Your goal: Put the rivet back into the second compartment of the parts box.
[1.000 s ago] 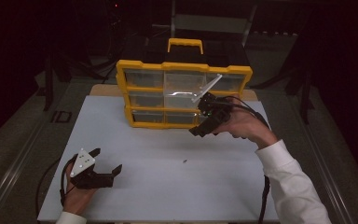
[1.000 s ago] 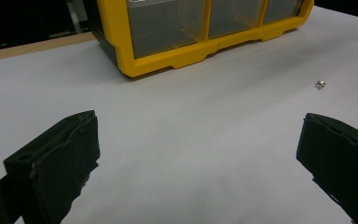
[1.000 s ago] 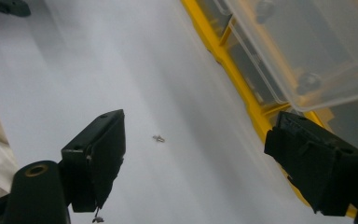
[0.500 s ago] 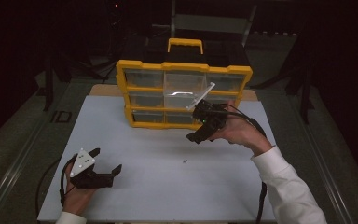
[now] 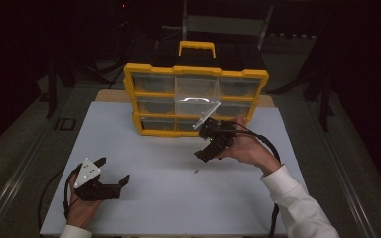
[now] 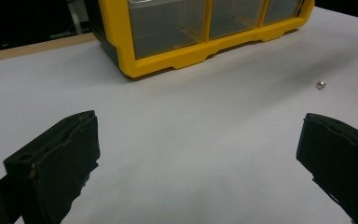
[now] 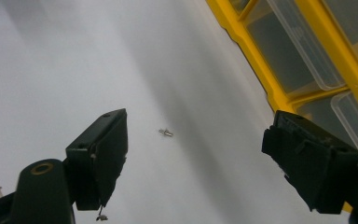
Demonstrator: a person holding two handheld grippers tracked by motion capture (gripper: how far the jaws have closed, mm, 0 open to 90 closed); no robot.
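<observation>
1. Hovering low over the white table top (image 5: 144, 148), the right gripper (image 5: 209, 148) points down toward a tiny silver metal screw (image 5: 197, 171) that lies alone on the sheet, right of centre and nearer than the yellow plastic organiser box with clear drawers (image 5: 195, 99).
2. Its black jaws are spread wide with nothing between them; in the right gripper view the screw (image 7: 166, 133) sits on the table in the gap they frame, not touched.
3. Judging by this, the pick-up has not yet been made: the gripper has to come down, close on the screw and, most likely, carry it to a drawer.
4. One clear drawer (image 5: 197, 94) in the middle of the box looks pulled out toward us.
5. The left gripper (image 5: 110, 174) rests in the person's hand at the near left corner, well apart, jaws open and empty; its view shows the screw (image 6: 320, 84) far off to its right.
6. The table sheet is smooth and matt; the box is glossy, hard-edged, with a handle (image 5: 196, 47) on top; the jaw pads look rubbery.
</observation>
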